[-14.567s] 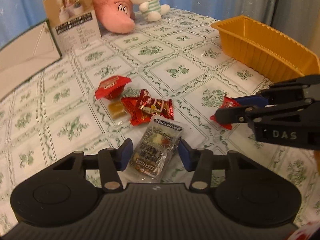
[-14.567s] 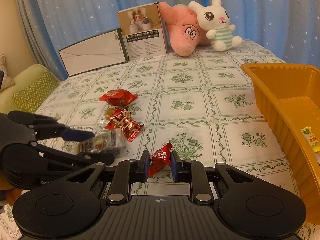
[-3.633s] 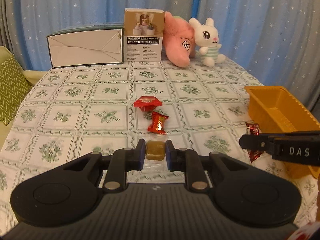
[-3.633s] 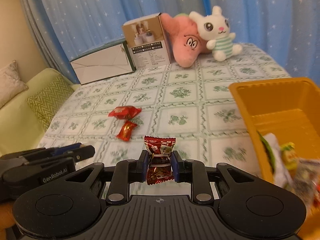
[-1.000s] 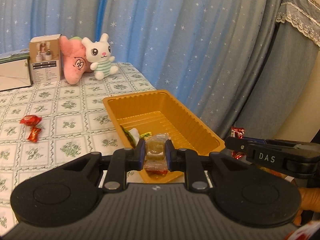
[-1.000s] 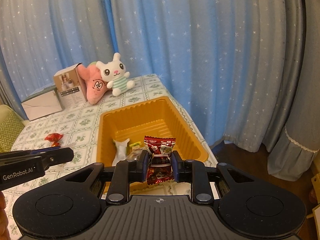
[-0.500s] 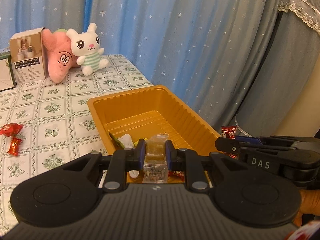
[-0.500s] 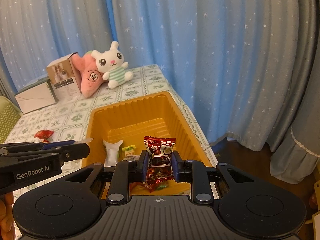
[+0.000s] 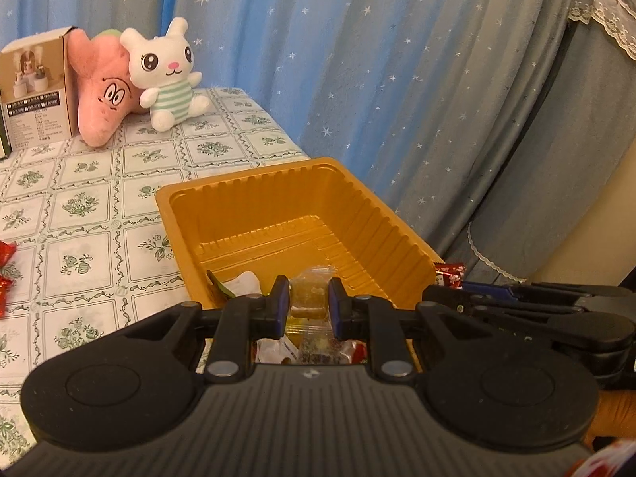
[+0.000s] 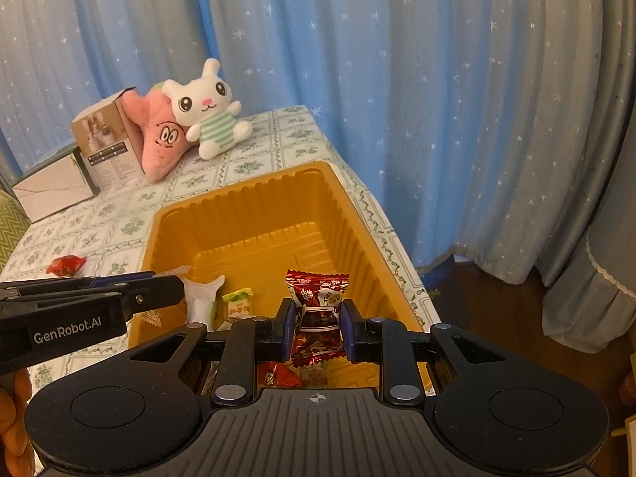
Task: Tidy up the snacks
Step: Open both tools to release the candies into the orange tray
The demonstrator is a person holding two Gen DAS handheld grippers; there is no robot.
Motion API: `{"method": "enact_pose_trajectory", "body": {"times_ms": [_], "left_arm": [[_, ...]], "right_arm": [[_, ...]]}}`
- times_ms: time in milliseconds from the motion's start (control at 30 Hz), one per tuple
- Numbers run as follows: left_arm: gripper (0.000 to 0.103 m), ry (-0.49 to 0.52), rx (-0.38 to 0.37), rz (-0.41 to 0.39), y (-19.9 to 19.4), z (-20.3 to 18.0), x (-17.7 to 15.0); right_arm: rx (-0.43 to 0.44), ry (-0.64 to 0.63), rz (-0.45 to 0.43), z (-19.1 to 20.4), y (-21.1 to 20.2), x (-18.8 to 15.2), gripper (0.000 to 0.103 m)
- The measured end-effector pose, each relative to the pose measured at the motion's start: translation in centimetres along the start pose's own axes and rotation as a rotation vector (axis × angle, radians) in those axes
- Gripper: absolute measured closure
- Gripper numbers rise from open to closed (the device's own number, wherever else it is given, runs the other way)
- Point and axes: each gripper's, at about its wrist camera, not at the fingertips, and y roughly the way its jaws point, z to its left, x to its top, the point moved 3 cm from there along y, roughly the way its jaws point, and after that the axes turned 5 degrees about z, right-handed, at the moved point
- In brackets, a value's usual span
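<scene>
An orange plastic tray (image 10: 357, 238) with ribbed walls sat at the right edge of a table covered in a green-patterned cloth (image 9: 79, 206), its far half bare and its near end holding several snacks. Among them lay a white packet (image 10: 204, 298) beside a small yellow-and-green sweet (image 10: 238, 302), with more red and clear wrappers heaped at the near wall, partly hidden behind the grippers. The left gripper (image 9: 309, 306) hung over the tray's near end, its blue pads clenched on a clear-wrapped brown candy (image 9: 309, 296). The right gripper (image 10: 317, 326) was likewise above that end, its pads clamped on a dark red snack packet (image 10: 317, 298) whose crimped top stood upright over the tray floor. Both held snacks were above the tray, not yet resting in it. On the cloth to the tray's left, well apart from it, lay two red-wrapped candies (image 9: 6, 266) outside any container. At the far side of the table stood a white bunny plush (image 10: 206, 107) leaning against a pink plush (image 10: 163, 139), next to a printed carton (image 10: 107, 139) and a white box (image 10: 51, 190). Blue star-print curtains (image 10: 357, 59) hung behind.
</scene>
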Motion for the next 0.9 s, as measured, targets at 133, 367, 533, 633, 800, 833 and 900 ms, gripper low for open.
{"method": "enact_pose_trajectory", "body": {"times_ms": [133,367,533,633,800,833,900], "left_arm": [[0.085,-0.015,-0.006,0.003,1.0,0.4,0.4],[0.065,-0.035,-0.012,0.009,1.7,1.4,0.6],[0.065,-0.051,0.003,-0.019,0.3,2.4,0.3],[0.065,-0.064,0.011,-0.034,-0.7,2.9,0.0],[0.063,-0.066,0.035,-0.051,-2.3,3.5,-0.5],[0.062,-0.062,0.043,-0.051,-2.6,3.5,-0.7],[0.052,-0.059,0.059,-0.055,-3.3,3.8,-1.1]], "right_arm": [[0.0,0.01,0.007,-0.2,0.8,0.2,0.078],[0.003,0.013,0.013,-0.5,1.4,0.4,0.078],[0.007,0.024,0.012,-0.6,1.4,0.4,0.078],[0.012,0.031,0.008,-0.6,1.2,0.5,0.078],[0.052,0.046,-0.005,-0.3,0.9,1.0,0.078],[0.069,0.047,-0.006,-0.2,1.0,1.1,0.078],[0.085,0.061,-0.006,-0.1,1.0,1.3,0.07]]}}
